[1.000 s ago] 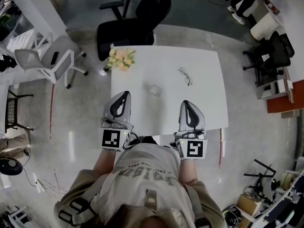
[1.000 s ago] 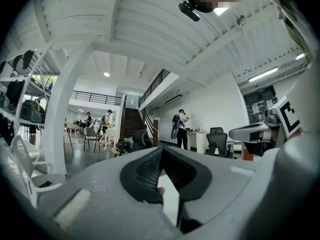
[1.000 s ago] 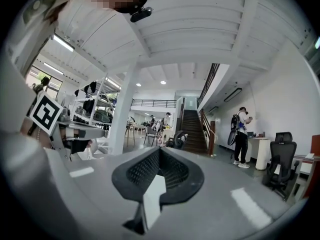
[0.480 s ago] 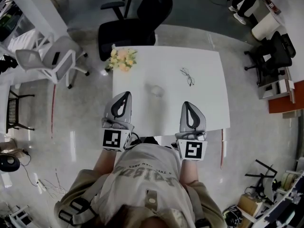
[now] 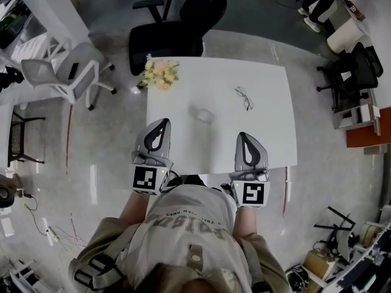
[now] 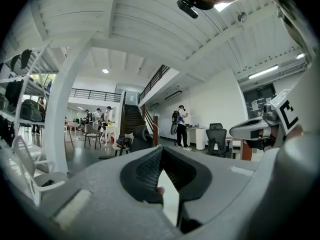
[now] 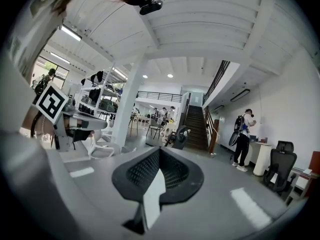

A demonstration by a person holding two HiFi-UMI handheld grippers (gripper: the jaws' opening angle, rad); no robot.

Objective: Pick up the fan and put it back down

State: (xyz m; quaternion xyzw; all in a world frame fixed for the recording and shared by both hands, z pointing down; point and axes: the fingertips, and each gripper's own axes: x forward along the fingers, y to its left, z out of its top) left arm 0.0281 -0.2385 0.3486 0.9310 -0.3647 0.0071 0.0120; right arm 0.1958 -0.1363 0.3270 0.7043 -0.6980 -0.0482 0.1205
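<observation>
Your left claw [image 5: 161, 123] was pressed together, pad against pad, with nothing between them; its own view [image 6: 161, 151] showed only the room beyond the tips. Your right claw [image 5: 245, 137] was pressed together too and gripped nothing [image 7: 159, 151]. Both pointed about level over the near edge of the surface [image 5: 269, 127], side by side and well apart.

The fan [image 5: 203, 115], as far as I could judge, was the small pale thing resting near the middle of the surface. It lay beyond the claw tips and between their two lines, touching neither. It was too small and blurred for you to tell how it stood.

That picture fitted two stages: the fan waiting to be lifted, or the fan set down again with both claws drawn clear. Either way, good work here meant holding both claws steady and off the fan, because it looked light and a nudge could have tipped or slid it. Farther out, the glasses [image 5: 243, 97] and the flowers [image 5: 160, 74] lay well clear.
</observation>
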